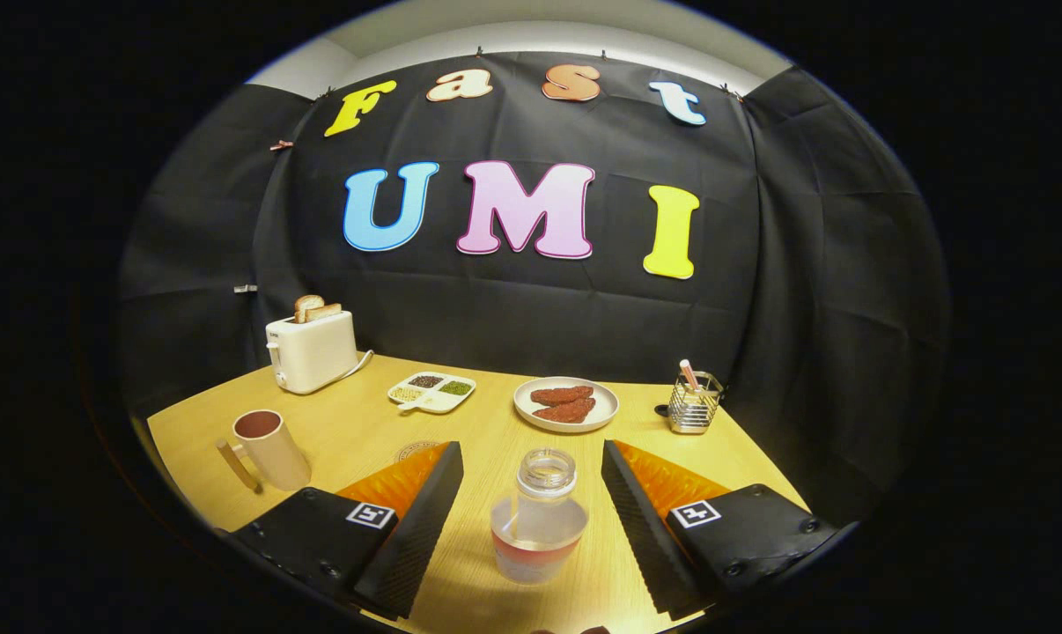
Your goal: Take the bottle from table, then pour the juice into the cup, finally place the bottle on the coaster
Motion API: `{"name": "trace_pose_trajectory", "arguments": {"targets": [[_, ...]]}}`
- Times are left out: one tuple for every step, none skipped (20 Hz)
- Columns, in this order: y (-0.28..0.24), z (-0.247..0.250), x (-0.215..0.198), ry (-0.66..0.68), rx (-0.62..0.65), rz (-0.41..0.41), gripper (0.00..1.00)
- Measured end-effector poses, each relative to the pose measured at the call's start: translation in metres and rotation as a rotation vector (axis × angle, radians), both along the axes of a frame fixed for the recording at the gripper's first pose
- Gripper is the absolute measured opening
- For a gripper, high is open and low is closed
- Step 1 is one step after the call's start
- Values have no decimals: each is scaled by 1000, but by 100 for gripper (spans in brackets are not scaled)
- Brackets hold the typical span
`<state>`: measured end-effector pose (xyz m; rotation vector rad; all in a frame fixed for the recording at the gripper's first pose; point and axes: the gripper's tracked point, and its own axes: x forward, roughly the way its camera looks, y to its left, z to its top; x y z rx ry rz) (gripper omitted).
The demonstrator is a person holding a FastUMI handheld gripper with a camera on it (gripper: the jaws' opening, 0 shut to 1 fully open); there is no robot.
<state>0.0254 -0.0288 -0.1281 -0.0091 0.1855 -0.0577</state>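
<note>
A clear uncapped bottle point(540, 519) with a little pinkish juice in its lower part stands upright on the wooden table point(487, 423), between my two fingers. My gripper point(531, 489) is open, its fingers apart from the bottle on both sides. A beige cup point(271, 449) with a handle stands to the left, beyond the left finger. The round coaster point(414, 451) lies flat just ahead of the left finger, which hides part of it.
At the back left a white toaster point(311, 350) holds toast. A divided dish point(432, 391) of beans and a plate point(566, 405) with reddish pieces sit mid-table. A wire holder point(694, 403) stands at the back right, near the table's edge.
</note>
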Motion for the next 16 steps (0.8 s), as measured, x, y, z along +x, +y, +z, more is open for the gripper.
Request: {"name": "trace_pose_trajectory", "arguments": {"targets": [[-1, -7, 2, 9, 1, -2, 97], [-1, -12, 4, 16, 7, -2, 97], [-2, -18, 4, 22, 11, -5, 97], [-3, -23, 5, 27, 12, -8, 97], [-5, -27, 5, 32, 12, -14, 97], [-6, -30, 7, 35, 18, -18, 98], [-6, -33, 8, 37, 28, -21, 98], [-5, -36, 10, 40, 35, -23, 98], [-5, -40, 11, 43, 36, -21, 98], [-5, -44, 12, 48, 31, -21, 97], [-5, -46, 14, 49, 28, -18, 98], [-6, -48, 15, 55, 28, -18, 98], [-7, -52, 16, 63, 36, -20, 98], [-7, -53, 17, 64, 47, -20, 98], [-8, -54, 18, 66, 52, -20, 97], [-9, -56, 20, 68, 54, -17, 96]]}}
